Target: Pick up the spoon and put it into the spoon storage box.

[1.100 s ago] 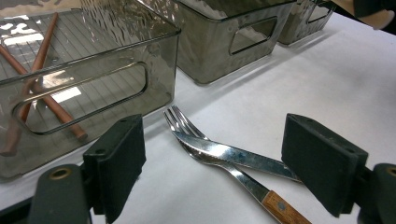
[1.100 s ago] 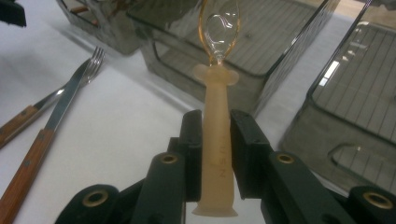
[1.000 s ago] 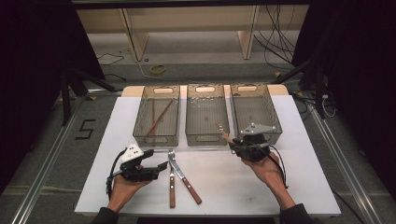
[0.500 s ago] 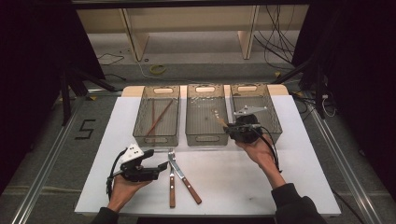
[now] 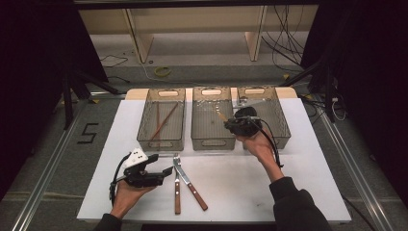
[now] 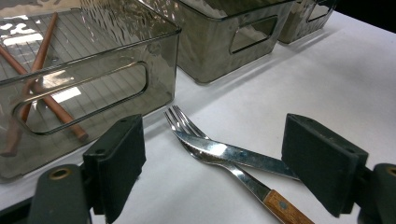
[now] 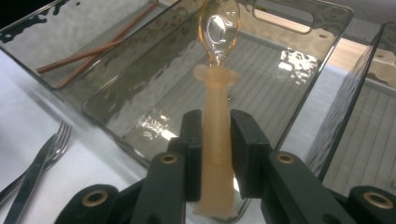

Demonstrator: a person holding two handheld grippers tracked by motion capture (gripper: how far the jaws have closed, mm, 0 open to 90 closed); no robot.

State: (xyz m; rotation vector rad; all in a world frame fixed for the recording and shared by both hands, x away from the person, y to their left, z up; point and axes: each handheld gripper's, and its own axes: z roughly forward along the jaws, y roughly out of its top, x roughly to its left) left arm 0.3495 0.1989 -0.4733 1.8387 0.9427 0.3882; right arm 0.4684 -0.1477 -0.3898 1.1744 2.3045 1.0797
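Your right gripper (image 5: pixel 230 123) sits right of centre in the high view, above the seam between the middle bin (image 5: pixel 210 138) and the right bin (image 5: pixel 284 126), and its fingers (image 7: pixel 194 149) are clamped on the handle of a pale orange plastic spoon (image 7: pixel 218 116). In the right gripper view the spoon rises from the bottom centre of the frame to the top, its clear bowl hanging over the ribbed floor of the middle bin — held up, not resting on anything you can see. Your left gripper (image 5: pixel 166 171) lies in your palm at the lower left of the high view, low over the white surface (image 5: pixel 240 183), with its fingers (image 6: pixel 116 163) wide apart and nothing between them. Just ahead of them, in the centre of the left gripper view, a fork (image 6: pixel 205 149) and a knife (image 6: pixel 243 156) with wooden handles lie crossed on the surface, touching each other, just in front of the left bin (image 6: pixel 93 93). That bin holds two brown chopsticks (image 6: pixel 32 88) — crossed, at the left edge of that view.
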